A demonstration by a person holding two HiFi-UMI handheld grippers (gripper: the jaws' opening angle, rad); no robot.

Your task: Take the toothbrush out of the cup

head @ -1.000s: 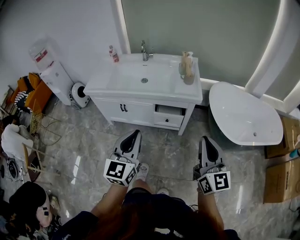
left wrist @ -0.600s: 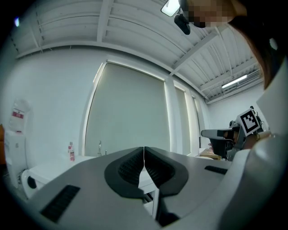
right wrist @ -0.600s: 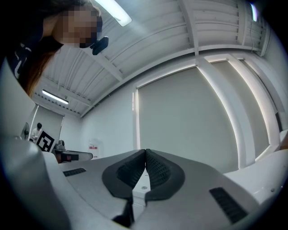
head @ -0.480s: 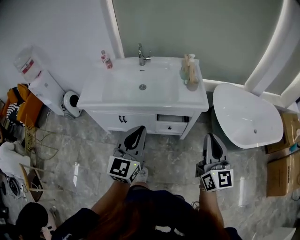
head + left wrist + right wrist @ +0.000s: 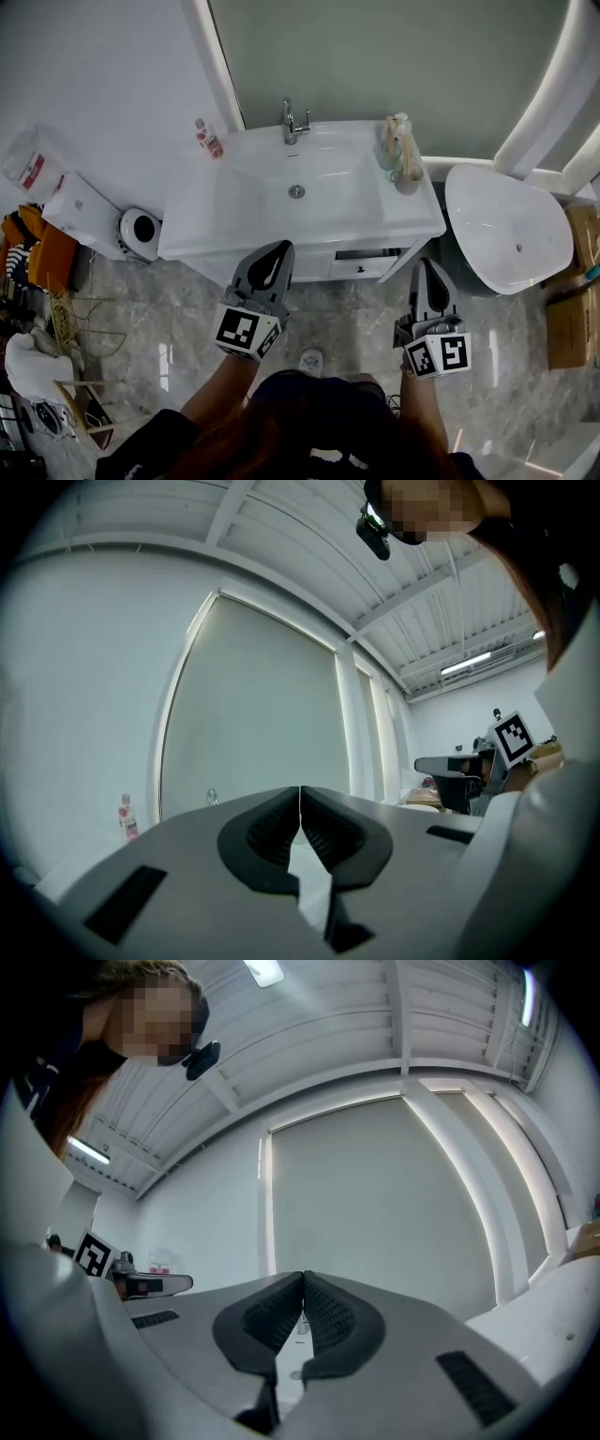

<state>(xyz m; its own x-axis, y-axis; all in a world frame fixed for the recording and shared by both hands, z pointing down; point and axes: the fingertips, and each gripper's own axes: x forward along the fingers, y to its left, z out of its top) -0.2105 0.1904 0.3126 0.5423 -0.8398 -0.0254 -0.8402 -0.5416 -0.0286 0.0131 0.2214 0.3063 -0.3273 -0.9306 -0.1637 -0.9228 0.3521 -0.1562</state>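
Grey marble floor (image 5: 187, 319) spreads beneath us, and a tall pale panel framed in white (image 5: 375, 56) fills the wall ahead. Against that wall stands a white vanity (image 5: 216, 225) with a sunken basin, one drawer (image 5: 366, 267) under its right side slightly pulled out. To its right sits a white oval tub (image 5: 511, 239). A water dispenser (image 5: 75, 202) stands on its left, and cardboard boxes (image 5: 567, 319) lie at the far right.

We hold both tools level in front of the vanity, short of its front edge. The left gripper (image 5: 278, 248) has its jaws pressed together with nothing between them. The right gripper (image 5: 424, 265) is likewise closed on nothing.

A chrome faucet (image 5: 292, 122) rises behind the basin, and a small bottle (image 5: 207, 139) stands at the counter's left rear. The cup (image 5: 390, 156) stands at the right rear corner, well apart from both grippers. The toothbrush (image 5: 400, 127) stands upright in it among pale handles too small to tell apart.
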